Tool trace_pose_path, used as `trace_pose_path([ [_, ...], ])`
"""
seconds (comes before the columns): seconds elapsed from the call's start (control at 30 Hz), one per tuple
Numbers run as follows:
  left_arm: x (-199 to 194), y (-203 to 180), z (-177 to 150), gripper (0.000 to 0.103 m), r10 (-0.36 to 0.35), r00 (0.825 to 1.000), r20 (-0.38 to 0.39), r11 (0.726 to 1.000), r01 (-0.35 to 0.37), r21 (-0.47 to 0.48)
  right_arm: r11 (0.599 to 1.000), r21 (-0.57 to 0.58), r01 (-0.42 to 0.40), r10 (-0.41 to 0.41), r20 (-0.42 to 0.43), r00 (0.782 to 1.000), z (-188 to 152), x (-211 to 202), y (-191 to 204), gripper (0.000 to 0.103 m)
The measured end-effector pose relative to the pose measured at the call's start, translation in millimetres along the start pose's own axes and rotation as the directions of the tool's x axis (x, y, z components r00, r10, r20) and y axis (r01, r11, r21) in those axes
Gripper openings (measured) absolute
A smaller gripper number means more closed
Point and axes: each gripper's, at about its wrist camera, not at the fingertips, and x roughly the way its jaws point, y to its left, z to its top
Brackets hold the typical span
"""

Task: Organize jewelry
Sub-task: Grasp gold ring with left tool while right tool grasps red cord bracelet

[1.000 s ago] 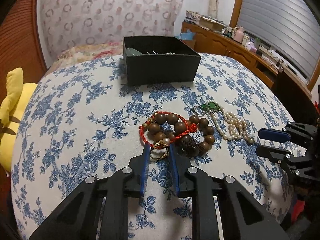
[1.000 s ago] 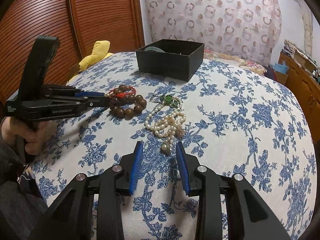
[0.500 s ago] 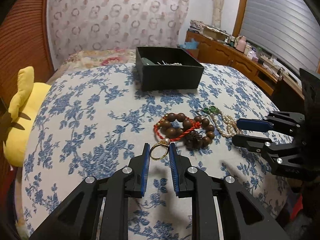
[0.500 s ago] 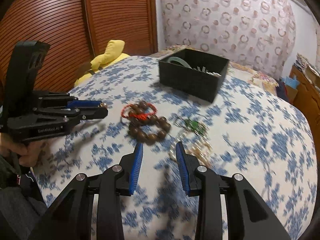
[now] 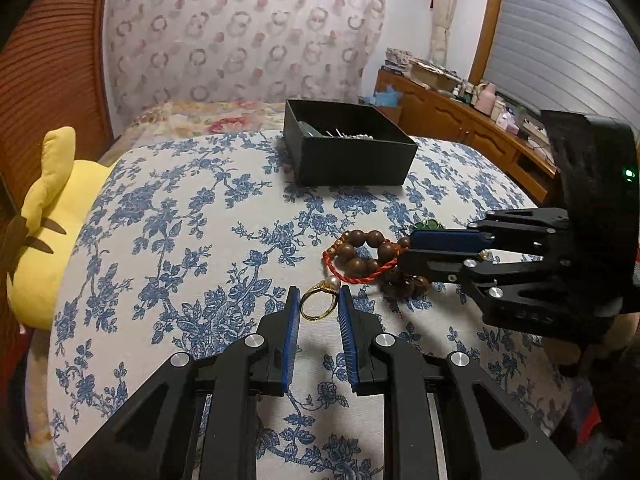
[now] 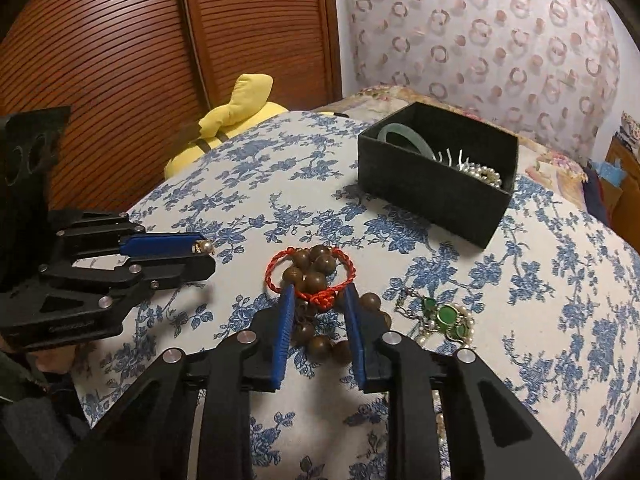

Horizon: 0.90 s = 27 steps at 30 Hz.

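Left wrist: gold ring (image 5: pixel 319 303) with pearl, upright, pinched in left gripper (image 5: pixel 319 307) jaws. Right gripper (image 6: pixel 318 307) jaws, just closing, straddle the red cord bracelet (image 6: pixel 310 272).

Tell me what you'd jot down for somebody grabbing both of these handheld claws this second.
Left gripper: shut on the gold pearl ring, clear of the pile.
Right gripper: jaws have just been closing around the red cord bracelet and wooden beads; firm grip not confirmed.
Done: the black box already holds a jade bangle and pearls.
Left: box the ring, the beads and cord, then the green-stone pearl necklace lying on the cloth.
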Motion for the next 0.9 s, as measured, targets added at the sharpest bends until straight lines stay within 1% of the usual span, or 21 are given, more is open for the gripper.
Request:
trace_pose_path([
  [0.1, -0.9, 0.9, -0.5, 0.018, 0.000, 1.000, 0.001, 1.000, 0.000, -0.004, 1.000, -0.002, -0.002, 0.002, -0.009, 1.000, -0.6, 2.1, -0.1, 0.013],
  [0.2, -2.0, 2.1, 0.0, 0.018, 0.001, 1.000, 0.002, 1.000, -0.001, -0.005, 1.000, -0.005, -0.006, 0.006, -0.005, 1.000, -1.0, 1.9, -0.4, 0.010],
  [0.33, -2.7, 1.7, 1.2, 0.018, 0.001, 1.000, 0.007, 1.000, -0.001, -0.005, 1.000, -0.020, -0.002, 0.003, 0.021, 1.000, 3.5, -2.5, 1.2, 0.009],
  [0.57, -2.8, 3.7, 11.0, 0.018, 0.006, 1.000, 0.022, 1.000, -0.006, -0.002, 0.999, -0.040, 0.028, -0.025, 0.069, 0.997, 26.5, -11.2, -2.4, 0.008],
  [0.9, -1.0, -0.7, 35.1, 0.018, 0.012, 0.999, 0.049, 1.000, -0.013, 0.023, 0.997, -0.035, 0.063, -0.058, 0.143, 0.988, 45.3, -42.9, -17.6, 0.008],
])
